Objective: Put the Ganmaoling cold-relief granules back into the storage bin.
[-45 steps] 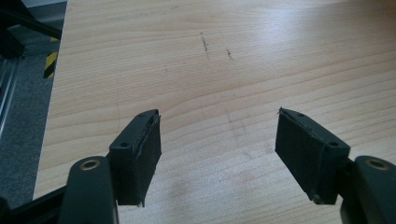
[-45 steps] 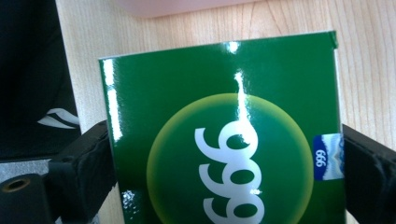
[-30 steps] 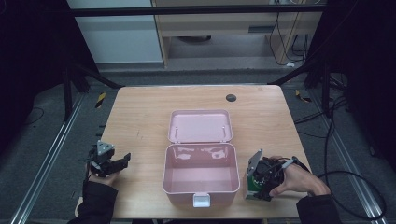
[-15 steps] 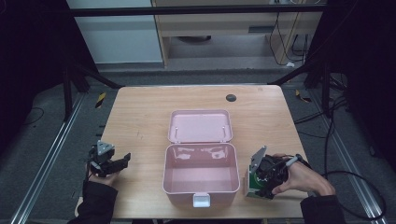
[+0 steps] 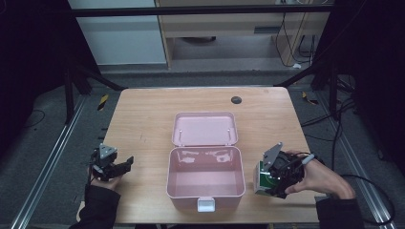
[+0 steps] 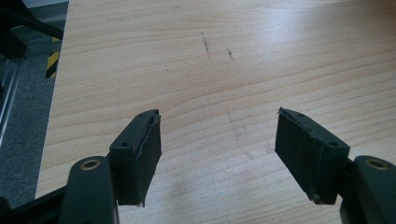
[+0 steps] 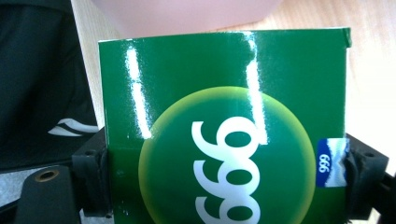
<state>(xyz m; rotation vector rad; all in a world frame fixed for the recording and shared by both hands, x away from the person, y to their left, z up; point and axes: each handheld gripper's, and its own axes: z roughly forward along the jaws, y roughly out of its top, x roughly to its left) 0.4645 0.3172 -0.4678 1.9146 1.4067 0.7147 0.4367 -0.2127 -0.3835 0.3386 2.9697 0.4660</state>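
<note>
We count one pink box [image 5: 205,183] with its lid [image 5: 205,129] folded back, one green carton [image 7: 224,126], two tongs, and one small dark disc [image 5: 236,99] on a single wooden worktop [image 5: 143,119]. The right tongs [image 5: 267,183] pinch the green carton by its two side edges, the pads pressing in from either side; in the high view the carton sits at about four o'clock from the worktop's centre, just beside the box's right wall and close to the near edge. The left tongs [image 6: 217,149] are spread wide with nothing between them, over bare wood at about eight o'clock, near the left edge. The box stands open in the middle, its white latch [image 5: 206,205] at the near edge. From the lid toward twelve o'clock the worktop lies bare apart from the disc, and a broad bare strip runs between the left tongs and the box.
</note>
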